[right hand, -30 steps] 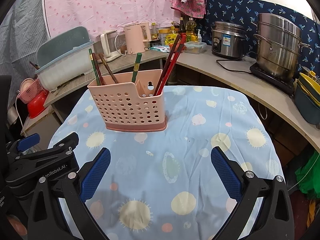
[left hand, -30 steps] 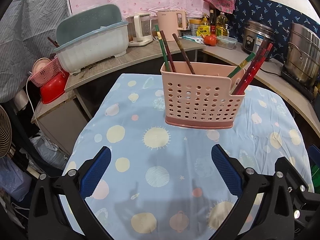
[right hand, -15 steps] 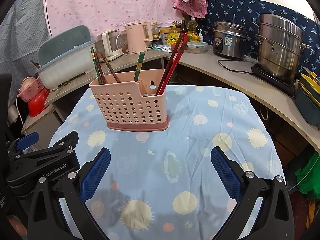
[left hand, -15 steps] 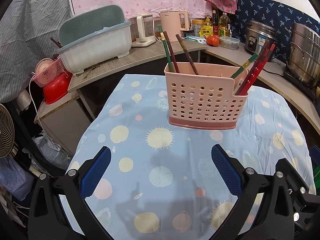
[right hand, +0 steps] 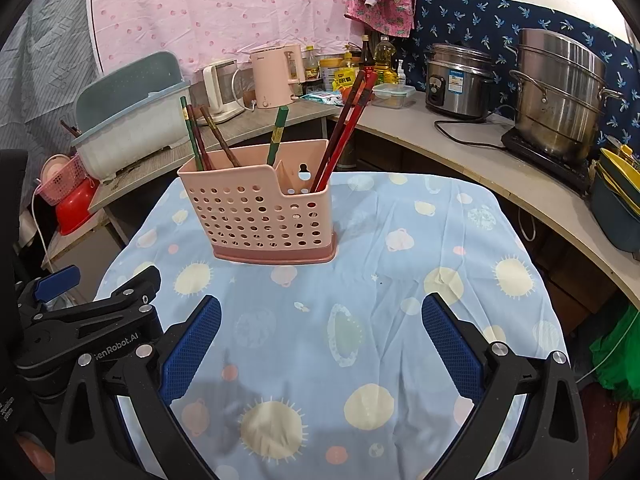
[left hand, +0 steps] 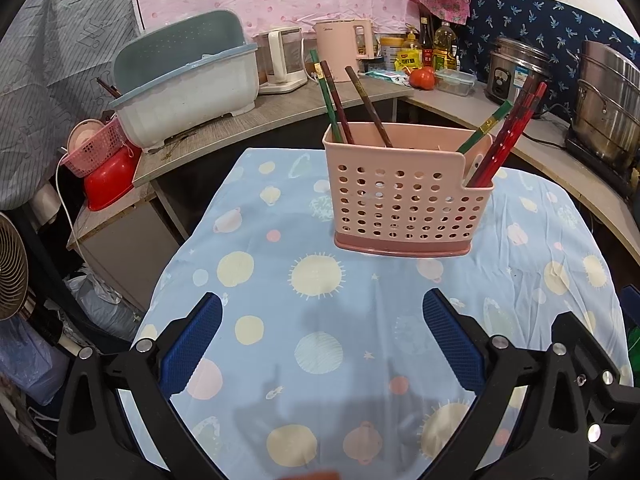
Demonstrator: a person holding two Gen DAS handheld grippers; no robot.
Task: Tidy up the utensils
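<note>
A: How are the tools set?

B: The left tool (left hand: 322, 336) and the right tool (right hand: 321, 336) are both spread wide with nothing between the pads, held low in the frame above the blue cloth (left hand: 360, 300) of the worktop.

A: And where are the chopsticks found?

B: All are stood in the pink holder (left hand: 404, 188), seen at centre frame: green and brown chopsticks (left hand: 340, 108) in the wide compartment, red chopsticks (left hand: 508, 136) in the narrow one at the right end.

A: How would they be expected to handle?

B: Light, stiff and probably slick; a pinch on the upper shaft, above the rim, is advised. The light holder could be tipped by a sideways pull.

A: Is room left for moving?

B: Bare cloth is seen around the holder, though its edges fall away near the lower left and right.
</note>
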